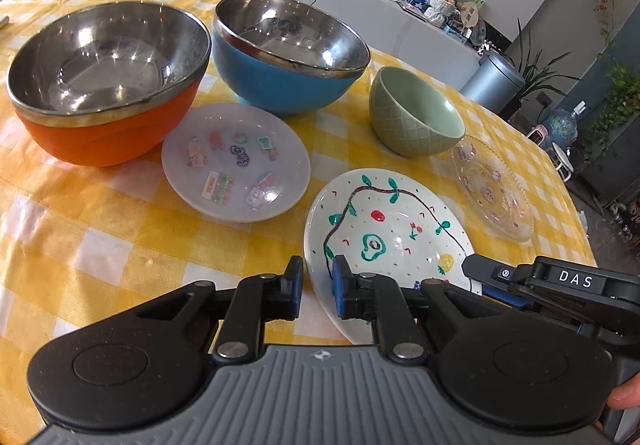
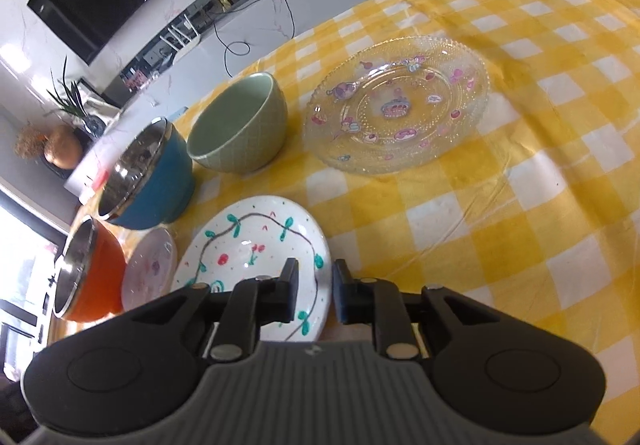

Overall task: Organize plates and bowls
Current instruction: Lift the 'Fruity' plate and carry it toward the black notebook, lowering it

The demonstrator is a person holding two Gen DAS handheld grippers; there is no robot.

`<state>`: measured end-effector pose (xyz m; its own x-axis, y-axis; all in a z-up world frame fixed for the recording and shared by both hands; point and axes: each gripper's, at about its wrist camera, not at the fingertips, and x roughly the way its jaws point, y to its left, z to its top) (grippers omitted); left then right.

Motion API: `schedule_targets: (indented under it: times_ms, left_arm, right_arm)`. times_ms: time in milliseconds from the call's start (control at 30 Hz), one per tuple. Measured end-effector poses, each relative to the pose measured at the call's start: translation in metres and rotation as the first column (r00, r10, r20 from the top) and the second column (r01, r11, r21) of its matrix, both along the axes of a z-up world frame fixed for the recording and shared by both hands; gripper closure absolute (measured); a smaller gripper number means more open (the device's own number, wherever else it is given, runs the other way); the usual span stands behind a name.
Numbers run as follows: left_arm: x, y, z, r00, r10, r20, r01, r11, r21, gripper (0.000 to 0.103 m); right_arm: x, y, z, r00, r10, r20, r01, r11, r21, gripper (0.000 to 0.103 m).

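A white plate painted with green vines and red fruit [image 1: 388, 229] lies flat on the yellow checked cloth. My left gripper [image 1: 318, 285] is shut on its near-left rim, one finger on the plate and the other outside it. My right gripper [image 2: 315, 285] straddles the plate's [image 2: 248, 245] right rim with a gap at the pads, so it stands open. From the left wrist it shows at the plate's right edge [image 1: 476, 277]. Behind stand an orange steel-lined bowl [image 1: 104, 85], a blue one [image 1: 288, 53] and a green ceramic bowl [image 1: 416, 113].
A small white plate with stickers [image 1: 236, 161] lies between the orange bowl and the painted plate. A clear glass plate with pink prints [image 2: 400, 105] lies right of the green bowl [image 2: 240, 125]. The round table's edge [image 1: 568, 205] curves close behind the glass plate.
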<state>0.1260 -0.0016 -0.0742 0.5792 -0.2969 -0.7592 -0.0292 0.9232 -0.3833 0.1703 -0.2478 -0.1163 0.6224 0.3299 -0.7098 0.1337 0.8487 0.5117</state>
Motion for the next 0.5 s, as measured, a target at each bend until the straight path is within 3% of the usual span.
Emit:
schedule_targets:
  times_ms: [67, 200, 333, 500]
  left_arm:
    - [0.001, 0.003, -0.002, 1.0, 0.013, -0.003, -0.013, 0.999, -0.03, 0.086]
    - [0.002, 0.007, -0.003, 1.0, 0.02, -0.006, -0.02, 0.998, -0.056, 0.086]
    - [0.001, 0.009, -0.004, 1.0, 0.028, -0.001, -0.028, 0.998, -0.064, 0.09]
    - [-0.004, 0.008, 0.0, 1.0, 0.017, 0.015, -0.016, 0.999, -0.041, 0.09]
  right_arm:
    - [0.002, -0.002, -0.003, 1.0, 0.002, -0.005, -0.002, 0.999, 0.04, 0.077]
    - [0.002, -0.006, -0.006, 1.0, -0.006, -0.004, 0.006, 0.997, 0.08, 0.077]
    - [0.0, -0.01, -0.009, 1.0, -0.028, -0.009, 0.028, 0.996, 0.083, 0.095]
    - [0.0, -0.01, -0.007, 1.0, -0.024, -0.018, 0.025, 0.998, 0.064, 0.097]
